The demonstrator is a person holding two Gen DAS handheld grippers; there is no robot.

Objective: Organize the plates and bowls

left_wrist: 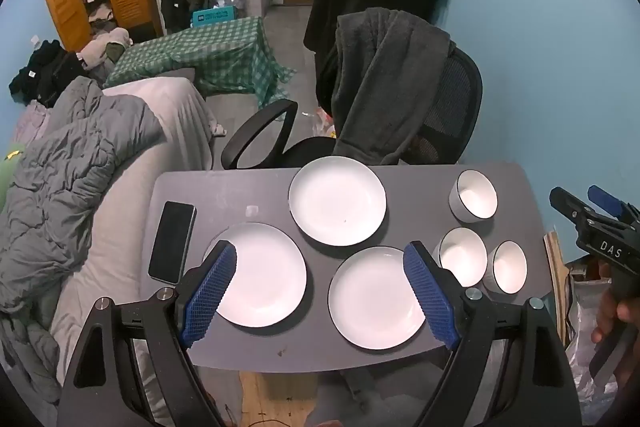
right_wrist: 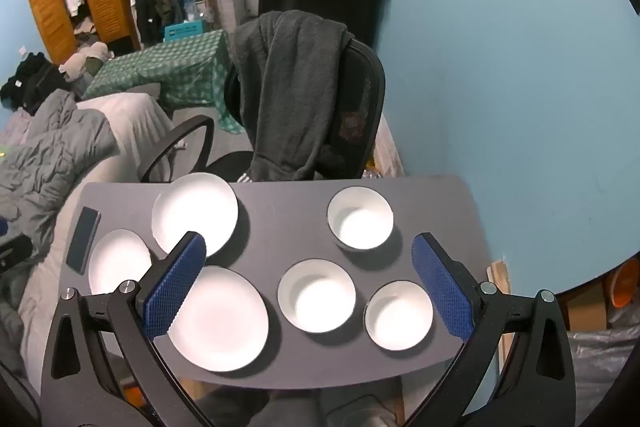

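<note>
Three white plates lie apart on a small grey table [left_wrist: 248, 187]: a far plate [left_wrist: 337, 200], a near-left plate [left_wrist: 260, 275] and a near-right plate [left_wrist: 376, 297]. Three white bowls stand upright at the right: a far bowl [left_wrist: 474, 195], a middle bowl [left_wrist: 462, 255] and a near-right bowl [left_wrist: 508, 267]. My left gripper [left_wrist: 320, 255] hovers open above the near plates, empty. My right gripper [right_wrist: 310, 243] hangs open over the bowls [right_wrist: 316, 295], also empty. The right gripper also shows at the edge of the left wrist view [left_wrist: 580, 203].
A black phone [left_wrist: 173, 242] lies at the table's left edge. Behind the table stands an office chair [left_wrist: 440, 107] draped with a dark robe. A bed with a grey quilt [left_wrist: 72, 163] is at the left, a blue wall at the right.
</note>
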